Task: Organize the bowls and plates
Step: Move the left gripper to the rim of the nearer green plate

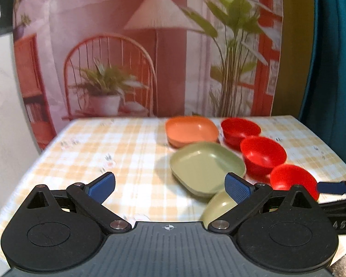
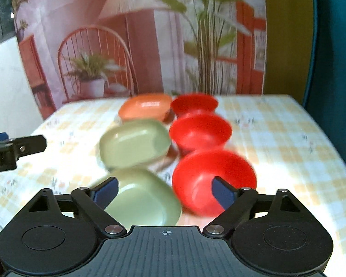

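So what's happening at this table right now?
A person holds two handheld grippers over a checked tablecloth. Three red plastic bowls sit in a row beside two green squarish plates and an orange squarish plate. The left gripper and right gripper are both open, holding nothing. Nothing is stacked yet.

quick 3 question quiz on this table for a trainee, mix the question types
1. How many red bowls stand on the table?
2. True or false: the orange plate is stacked on a green plate.
3. Which is nearest the right gripper? A. orange plate B. nearest red bowl C. far red bowl

Key: 1. three; 2. false, it sits on the cloth behind the green plate; 3. B
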Demonstrator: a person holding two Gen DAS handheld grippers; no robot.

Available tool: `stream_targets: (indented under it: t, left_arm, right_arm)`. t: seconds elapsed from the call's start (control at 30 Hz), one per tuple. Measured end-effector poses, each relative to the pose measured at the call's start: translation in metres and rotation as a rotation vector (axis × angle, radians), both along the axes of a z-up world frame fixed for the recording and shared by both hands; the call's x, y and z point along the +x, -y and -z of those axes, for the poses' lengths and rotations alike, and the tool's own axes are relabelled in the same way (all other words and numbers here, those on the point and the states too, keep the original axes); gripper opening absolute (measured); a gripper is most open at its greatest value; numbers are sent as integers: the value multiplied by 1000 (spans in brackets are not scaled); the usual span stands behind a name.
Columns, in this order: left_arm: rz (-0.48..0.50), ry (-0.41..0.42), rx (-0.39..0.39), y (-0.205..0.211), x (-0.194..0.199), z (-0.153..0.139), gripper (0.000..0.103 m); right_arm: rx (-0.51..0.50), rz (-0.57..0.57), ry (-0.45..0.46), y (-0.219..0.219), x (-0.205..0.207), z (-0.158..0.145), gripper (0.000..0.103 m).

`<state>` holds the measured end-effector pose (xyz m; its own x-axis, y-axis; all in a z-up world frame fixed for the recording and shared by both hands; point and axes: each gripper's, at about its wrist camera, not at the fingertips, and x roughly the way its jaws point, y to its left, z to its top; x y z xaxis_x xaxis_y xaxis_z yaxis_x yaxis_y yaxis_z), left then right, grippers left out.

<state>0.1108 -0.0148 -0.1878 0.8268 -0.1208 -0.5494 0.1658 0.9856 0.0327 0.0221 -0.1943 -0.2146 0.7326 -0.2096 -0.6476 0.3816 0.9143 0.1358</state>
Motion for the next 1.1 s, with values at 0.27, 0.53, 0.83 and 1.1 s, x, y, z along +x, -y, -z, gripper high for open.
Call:
stream_targets:
  t: [0.27,0.53,0.83,1.1]
  left_arm:
    - [67,-99,59,10,14,32,89]
    - [135,-167,85,17,20,53,54]
    - [150,-288,31,15,31,71,32]
    - [166,-337,11,16,32,81,23]
  right_arm:
    - [50,-14,-68,-2,5,19,70]
    - [138,-10,-118,6,10,37,56]
    - [195,1,-146,18,16,50,38]
    - [216,34,-136,29,16,54,31]
